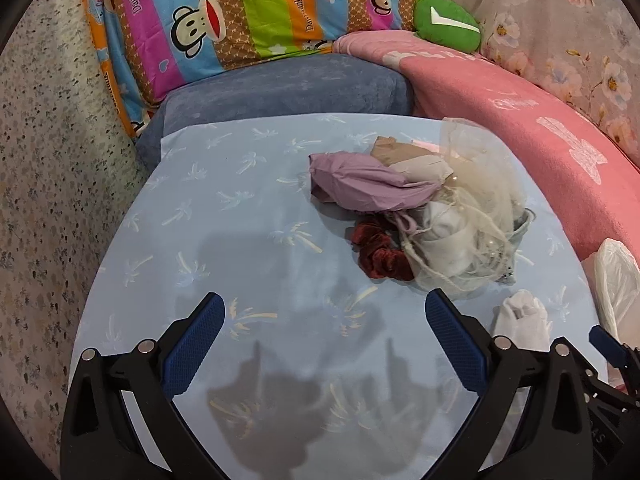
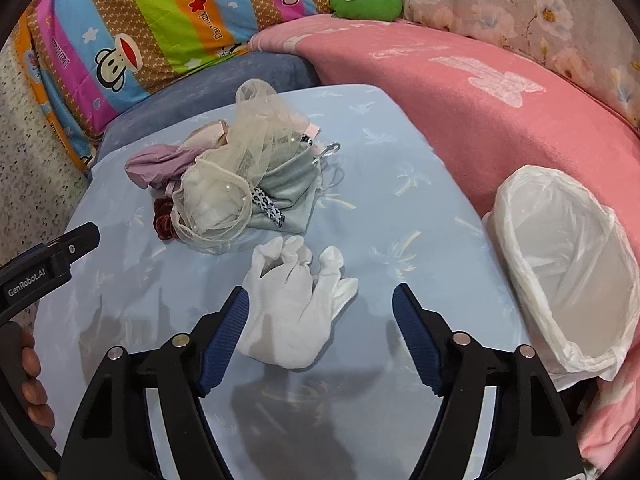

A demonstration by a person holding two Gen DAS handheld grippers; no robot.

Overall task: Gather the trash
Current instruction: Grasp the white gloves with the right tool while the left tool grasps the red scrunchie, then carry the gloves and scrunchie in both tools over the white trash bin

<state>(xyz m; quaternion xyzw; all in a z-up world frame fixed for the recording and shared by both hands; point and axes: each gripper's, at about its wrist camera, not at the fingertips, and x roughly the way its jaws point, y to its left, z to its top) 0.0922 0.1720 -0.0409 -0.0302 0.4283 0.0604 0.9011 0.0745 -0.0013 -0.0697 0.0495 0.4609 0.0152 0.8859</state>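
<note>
A: Nearest, right tongs (image 2: 320, 304). Jaws apart, around the white glove (image 2: 294, 312). Left pad at the glove's edge, right pad clear of it. No grip yet.

B: Left tongs (image 1: 325, 310)?

A: Spread wide over bare blue sheet (image 1: 224, 200) with palm prints, nothing between them. Empty.

B: Where does the glove lie?

A: Crumpled on the sheet, near edge, just in front of the heap (image 2: 236, 184), well left of the bin.

B: The bin?

A: At the right, a small bin with a white plastic liner (image 2: 560, 264), tipped toward the sheet, resting against the pink blanket (image 2: 480, 120). Liner looks empty as far as I can see in.

B: Further back?

A: The heap, mid-sheet: mauve wrapper (image 1: 360, 184), dark red scrunchie (image 1: 380, 252), cream netting (image 2: 264, 136), a pale grey pouch (image 2: 292, 196), a leopard-print strip. All touching or tangled together.

B: Beyond that?

A: Blue cushion (image 1: 288, 88), striped monkey-print quilt (image 1: 240, 12), green plush (image 1: 446, 20). Not trash, by my reckoning.

B: Progress?

A: Barely begun, I judge. Nothing binned; glove first, whole heap left.
</note>
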